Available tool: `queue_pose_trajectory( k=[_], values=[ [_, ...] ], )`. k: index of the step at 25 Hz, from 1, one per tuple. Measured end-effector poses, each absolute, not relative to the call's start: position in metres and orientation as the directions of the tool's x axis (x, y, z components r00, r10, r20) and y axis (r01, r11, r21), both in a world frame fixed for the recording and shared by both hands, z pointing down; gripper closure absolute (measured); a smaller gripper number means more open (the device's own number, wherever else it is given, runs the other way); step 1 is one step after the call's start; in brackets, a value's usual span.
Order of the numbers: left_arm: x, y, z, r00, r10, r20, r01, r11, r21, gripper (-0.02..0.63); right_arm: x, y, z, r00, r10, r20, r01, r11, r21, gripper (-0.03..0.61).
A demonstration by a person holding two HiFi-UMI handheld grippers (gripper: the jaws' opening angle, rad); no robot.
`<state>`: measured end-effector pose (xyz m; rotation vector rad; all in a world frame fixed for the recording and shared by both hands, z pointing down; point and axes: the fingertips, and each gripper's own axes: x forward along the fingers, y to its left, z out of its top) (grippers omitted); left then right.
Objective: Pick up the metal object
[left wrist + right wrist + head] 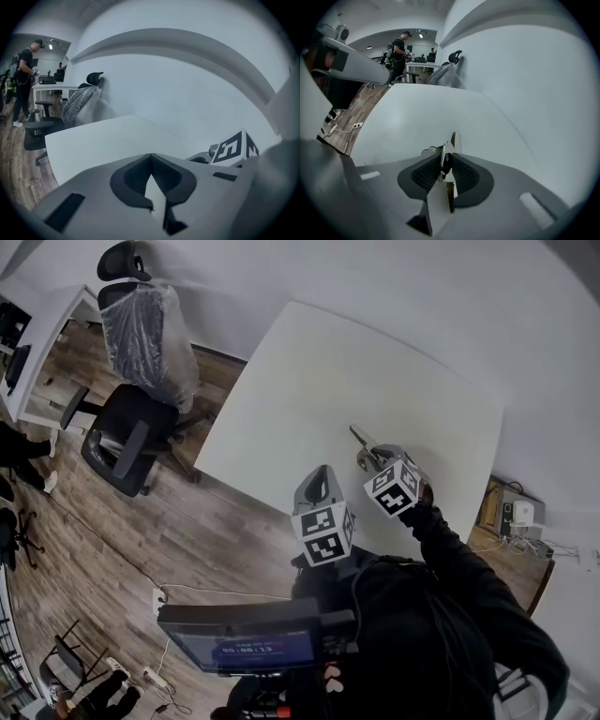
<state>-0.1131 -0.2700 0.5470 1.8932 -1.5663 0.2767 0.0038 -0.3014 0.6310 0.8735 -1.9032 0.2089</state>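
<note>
Landmark: white table (309,381).

- Metal object (441,165): over the table's near right part, close to the near edge. Thin, flat, bright piece with a dark round part on one side, standing on its edge. In the head view a slim end of it pokes out past the jaws toward the table's middle.
- Right gripper (371,458): pointed steeply down at the table. Jaws drawn in to a narrow gap with the metal object between the pads; both pads look pressed against its flat sides. Cannot tell if the object is clear of the tabletop yet.
- Left gripper (150,156): over the table's near edge, beside the right one. Jaw tips touching, nothing between them, only tabletop seen through the slot below the tips.
- Office chair (127,437): on the wood floor off the table's left side, well apart.

Risks, as judged:
- The pads hold a thin, smooth piece near one end, so the free end could swing down and twist the piece out of the grip on a quick lift.
- A slip this close to the near edge could send it off the table onto the floor.
- Tilting during the lift could catch the free end on the tabletop and lever the piece loose.
</note>
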Motion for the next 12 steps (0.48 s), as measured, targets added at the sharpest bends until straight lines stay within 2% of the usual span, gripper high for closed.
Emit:
queue_pose_trajectory(
  k=[12],
  values=[
    [-0.106, -0.273, 0.541, 0.27, -0.796, 0.542, -0.938, -0.089, 0.336, 0.614, 0.015, -0.312, 0.602, -0.28, -0.538, 0.795, -0.679, 0.696, 0.232, 0.505]
  ],
)
